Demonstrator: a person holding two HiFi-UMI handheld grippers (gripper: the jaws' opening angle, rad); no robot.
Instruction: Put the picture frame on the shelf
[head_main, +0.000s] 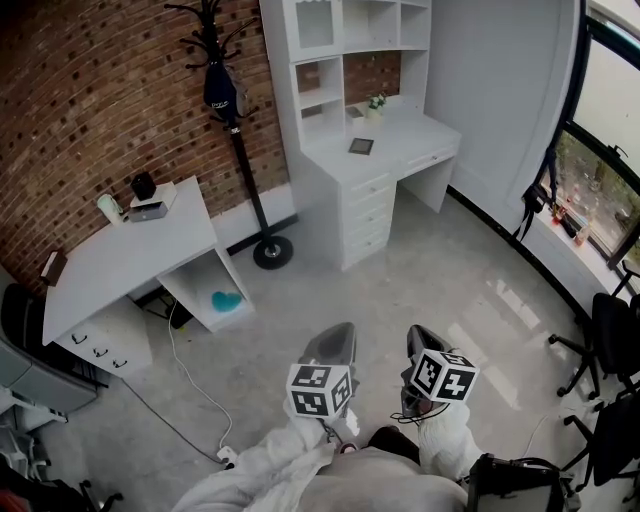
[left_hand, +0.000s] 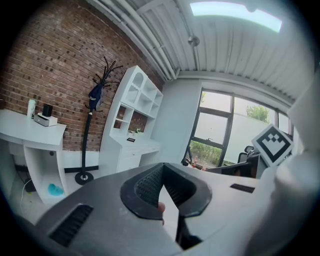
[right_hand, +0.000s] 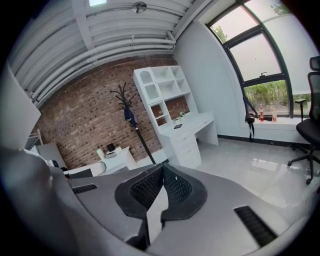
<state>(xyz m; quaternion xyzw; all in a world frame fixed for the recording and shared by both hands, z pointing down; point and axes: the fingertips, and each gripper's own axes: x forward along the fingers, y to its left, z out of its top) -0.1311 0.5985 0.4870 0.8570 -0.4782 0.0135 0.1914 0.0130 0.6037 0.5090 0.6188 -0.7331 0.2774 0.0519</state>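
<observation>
The picture frame (head_main: 361, 146) is a small dark square lying flat on the white desk (head_main: 400, 140) across the room. Above the desk rises the white shelf unit (head_main: 340, 40) with open compartments. A small potted plant (head_main: 375, 104) stands behind the frame. My left gripper (head_main: 340, 338) and right gripper (head_main: 421, 338) are held low, close to the person's body and far from the desk. Both are shut with nothing between the jaws. The left gripper view shows the frame (left_hand: 131, 140) and shelf (left_hand: 137, 100) in the distance. In the right gripper view the frame (right_hand: 174, 126) lies below the shelf (right_hand: 162, 90).
A black coat stand (head_main: 236, 130) is left of the shelf unit against the brick wall. A second white desk (head_main: 130, 250) with small items stands at the left. A cable and power strip (head_main: 226, 456) lie on the floor. Office chairs (head_main: 610, 340) sit by the window at the right.
</observation>
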